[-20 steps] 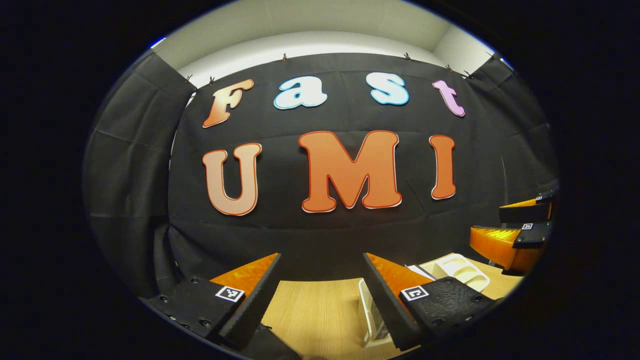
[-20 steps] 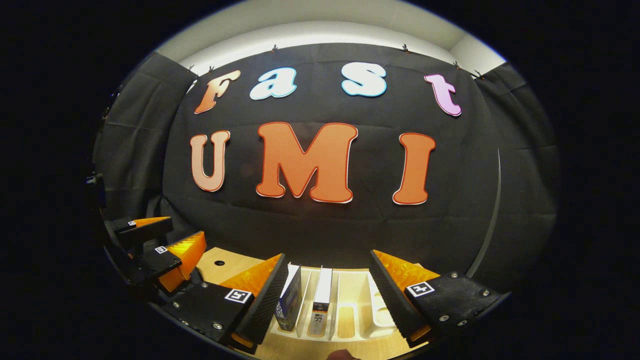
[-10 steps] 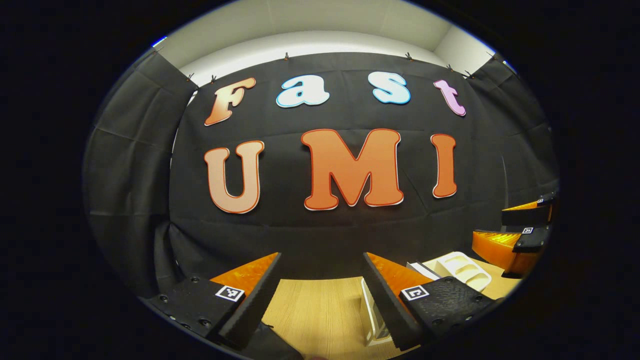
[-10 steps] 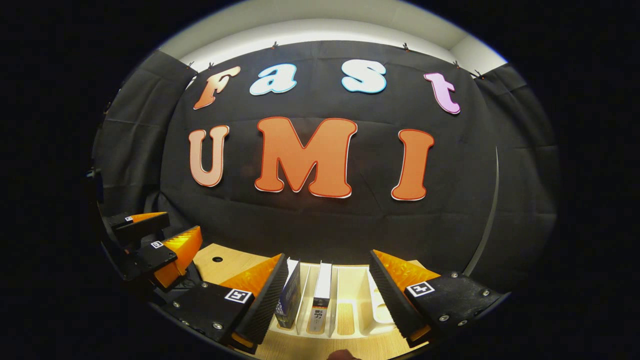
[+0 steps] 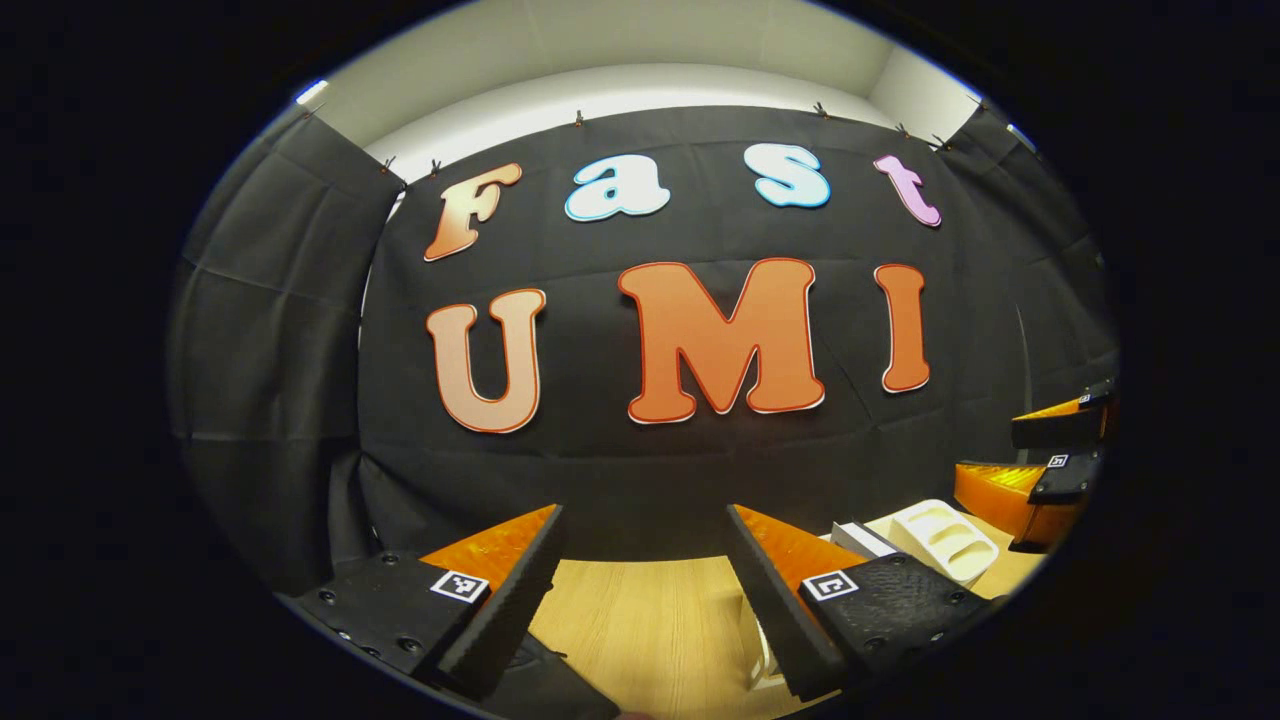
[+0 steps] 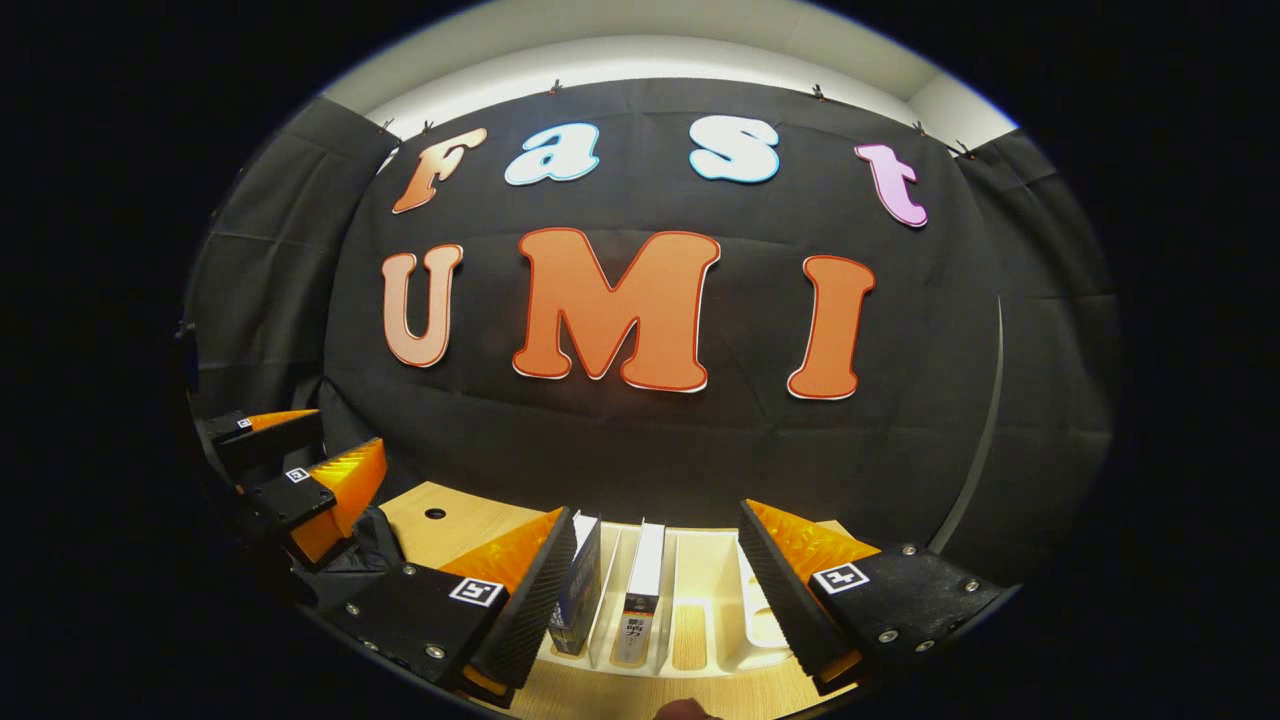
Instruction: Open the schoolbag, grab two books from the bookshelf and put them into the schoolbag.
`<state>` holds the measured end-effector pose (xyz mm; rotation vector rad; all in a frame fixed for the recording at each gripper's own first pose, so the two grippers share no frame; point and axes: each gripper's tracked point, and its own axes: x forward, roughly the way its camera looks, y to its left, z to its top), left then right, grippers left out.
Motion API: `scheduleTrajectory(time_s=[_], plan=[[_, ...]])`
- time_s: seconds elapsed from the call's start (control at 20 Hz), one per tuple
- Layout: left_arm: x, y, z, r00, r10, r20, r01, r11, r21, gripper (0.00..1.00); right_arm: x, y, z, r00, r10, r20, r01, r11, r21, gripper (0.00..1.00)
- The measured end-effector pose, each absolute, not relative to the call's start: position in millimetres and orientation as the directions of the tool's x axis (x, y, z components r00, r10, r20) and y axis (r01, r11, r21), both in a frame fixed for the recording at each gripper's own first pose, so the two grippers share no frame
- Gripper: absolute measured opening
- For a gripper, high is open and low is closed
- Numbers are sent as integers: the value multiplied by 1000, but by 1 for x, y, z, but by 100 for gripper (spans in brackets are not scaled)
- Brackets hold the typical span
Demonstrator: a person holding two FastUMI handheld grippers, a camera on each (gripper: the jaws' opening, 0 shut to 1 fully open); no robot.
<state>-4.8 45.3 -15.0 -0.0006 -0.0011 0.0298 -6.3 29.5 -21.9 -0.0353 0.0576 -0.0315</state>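
Note:
In the right gripper view my right gripper (image 6: 655, 545) is open above a white slotted bookshelf (image 6: 715, 620) on the wooden table. Two books stand upright in its left slots: a dark blue one (image 6: 578, 592) against my left finger and a white-topped one (image 6: 640, 595) beside it. My left gripper (image 6: 300, 470) shows at the far left of this view. In the left gripper view my left gripper (image 5: 645, 540) is open over bare table (image 5: 640, 620), with the bookshelf (image 5: 945, 540) and the right gripper (image 5: 1040, 470) to its right. A dark fabric shape (image 5: 545, 685), perhaps the schoolbag, lies under my left finger.
The black cloth wall (image 6: 640, 440) closes off the back of the table close behind the bookshelf. A small round hole (image 6: 435, 513) marks the tabletop left of the shelf. More dark fabric (image 6: 365, 545) lies below the left gripper in the right gripper view.
The left gripper view has drifted a little left, so the shelf sits farther right. In the right gripper view the left gripper has slid slightly outward and down. Both stay open.

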Motion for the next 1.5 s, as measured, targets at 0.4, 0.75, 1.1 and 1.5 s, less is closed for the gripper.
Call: scheduleTrajectory(time_s=[0.4, 0.75, 1.1, 1.5], plan=[[-21, 42, -9, 999, 30, 29, -31, 999, 15, 98, -7, 24, -20, 998, -34, -46, 32, 999, -42, 96], [-21, 33, -24, 1000, 18, 1, -18, 995, 94, 98, -7, 12, -27, 997, -41, -57, 38, 998, -49, 96], [-28, 45, -57, 997, 57, -60, -43, 976, 214, 96, 0, -1, -35, 997, -39, -67, 35, 998, -57, 96], [-53, 67, -142, 959, 131, -250, -23, 919, 395, 98, 12, -6, -51, 996, 7, -93, -12, 998, -61, 96]])
